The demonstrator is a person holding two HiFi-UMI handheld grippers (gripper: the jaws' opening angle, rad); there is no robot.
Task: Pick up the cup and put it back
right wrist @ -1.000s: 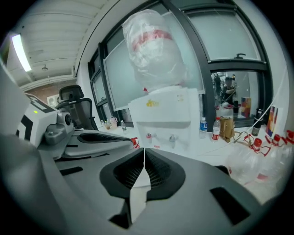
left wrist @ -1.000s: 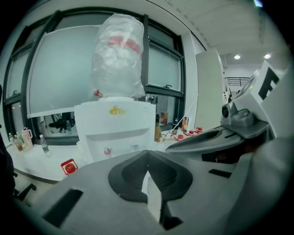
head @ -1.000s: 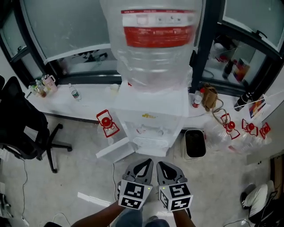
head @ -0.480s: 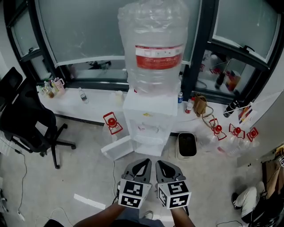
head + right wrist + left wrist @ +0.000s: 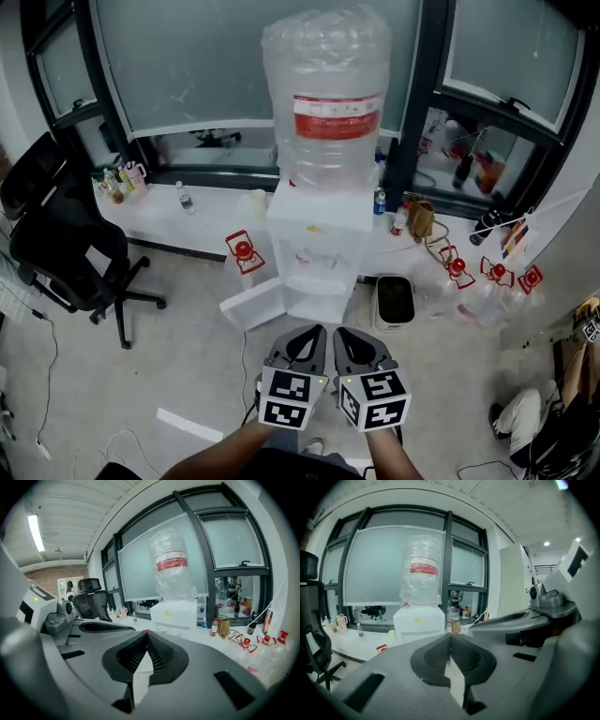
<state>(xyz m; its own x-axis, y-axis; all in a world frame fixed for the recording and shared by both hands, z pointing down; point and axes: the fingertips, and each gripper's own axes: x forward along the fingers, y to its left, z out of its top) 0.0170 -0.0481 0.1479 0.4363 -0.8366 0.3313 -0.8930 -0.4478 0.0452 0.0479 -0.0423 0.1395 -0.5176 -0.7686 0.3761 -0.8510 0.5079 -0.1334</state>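
A small pale cup (image 5: 258,200) stands on the white ledge just left of the water dispenser (image 5: 319,248), which carries a big clear bottle (image 5: 326,98). The cup (image 5: 392,634) also shows small in the left gripper view, beside the dispenser (image 5: 419,623). My left gripper (image 5: 315,332) and right gripper (image 5: 341,332) hang side by side low in the head view, well short of the dispenser and pointing toward it. Both are shut with nothing between the pads. The left gripper's (image 5: 450,638) jaws meet at the tips, and so do the right gripper's (image 5: 148,634).
A black office chair (image 5: 66,244) stands at the left. A black bin (image 5: 395,302) sits right of the dispenser, whose lower door (image 5: 251,305) hangs open. Red-and-white bottle handles (image 5: 243,251) and small bottles (image 5: 186,198) lie along the ledge. A white strip (image 5: 187,424) lies on the floor.
The dispenser now looks smaller and farther away as the view has pulled up and back. Both grippers rose together, still side by side and shut.
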